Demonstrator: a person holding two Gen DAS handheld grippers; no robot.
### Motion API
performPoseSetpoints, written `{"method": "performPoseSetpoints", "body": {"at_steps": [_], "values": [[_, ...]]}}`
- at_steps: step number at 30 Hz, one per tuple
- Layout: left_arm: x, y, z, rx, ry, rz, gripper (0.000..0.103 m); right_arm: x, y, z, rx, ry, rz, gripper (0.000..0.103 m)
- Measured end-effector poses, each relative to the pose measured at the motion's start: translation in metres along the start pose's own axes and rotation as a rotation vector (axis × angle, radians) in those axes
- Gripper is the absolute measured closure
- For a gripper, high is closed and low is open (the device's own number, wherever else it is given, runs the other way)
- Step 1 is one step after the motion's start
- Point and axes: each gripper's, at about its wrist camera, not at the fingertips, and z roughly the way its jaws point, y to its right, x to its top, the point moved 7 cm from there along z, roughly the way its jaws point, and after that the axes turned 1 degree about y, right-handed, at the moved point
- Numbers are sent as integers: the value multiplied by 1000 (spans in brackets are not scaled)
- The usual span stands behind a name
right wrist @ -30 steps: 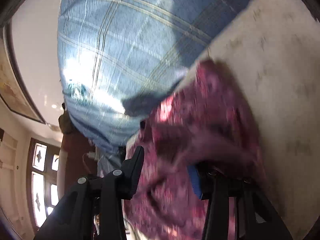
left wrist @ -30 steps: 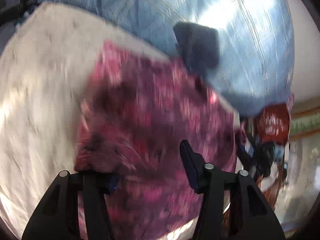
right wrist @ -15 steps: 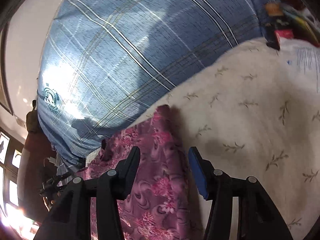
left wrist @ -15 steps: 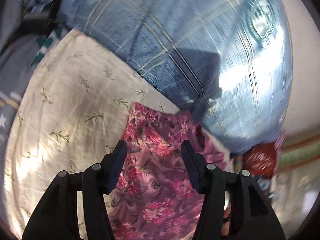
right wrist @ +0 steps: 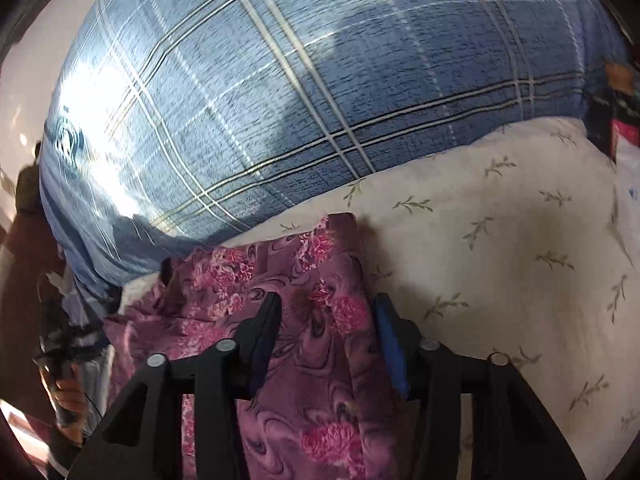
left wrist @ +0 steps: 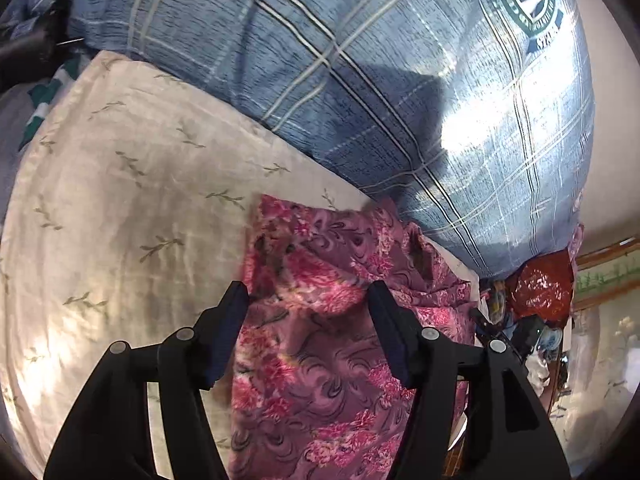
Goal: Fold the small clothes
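A purple and pink floral garment (left wrist: 332,320) lies folded on a cream leaf-print sheet (left wrist: 120,208), its far edge near a blue plaid pillow (left wrist: 360,80). My left gripper (left wrist: 306,300) is open and hovers above the garment's far part, holding nothing. In the right wrist view the same garment (right wrist: 304,280) lies under my right gripper (right wrist: 324,308), which is also open and empty, above the garment's right edge. The garment's near end is hidden behind the gripper bodies in both views.
The blue plaid pillow (right wrist: 300,100) rises right behind the garment. The cream sheet (right wrist: 500,260) stretches to the right. A red bag (left wrist: 540,284) and clutter sit past the bed's edge. A box (right wrist: 616,120) lies at the far right.
Both grippers let go of the garment and opened. They pulled back and up, and the garment now lies flat on the sheet.
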Motion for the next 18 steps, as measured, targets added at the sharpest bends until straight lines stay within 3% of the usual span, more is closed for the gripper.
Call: {"method": "performPoseSetpoints", "body": {"at_steps": [1, 2, 6, 8, 9, 15, 18], "values": [[1, 2, 2, 12, 1, 14, 42, 0, -1, 0, -26, 1, -26, 85], [2, 4, 4, 11, 0, 22, 41, -1, -3, -1, -48, 7, -55, 90], [4, 13, 8, -11, 14, 50, 37, -1, -7, -14, -85, 63, -106, 95], [0, 23, 5, 39, 57, 137, 75, -1, -13, -22, -85, 89, -124, 96], [-2, 25, 5, 53, 52, 170, 100, -2, -15, -26, -89, 101, -134, 96], [-5, 41, -20, 85, 133, 212, 100, 1, -23, -51, -104, 140, -192, 97], [-2, 46, -25, 85, 145, 219, 100, 1, -19, -48, -87, 100, -168, 97]]}}
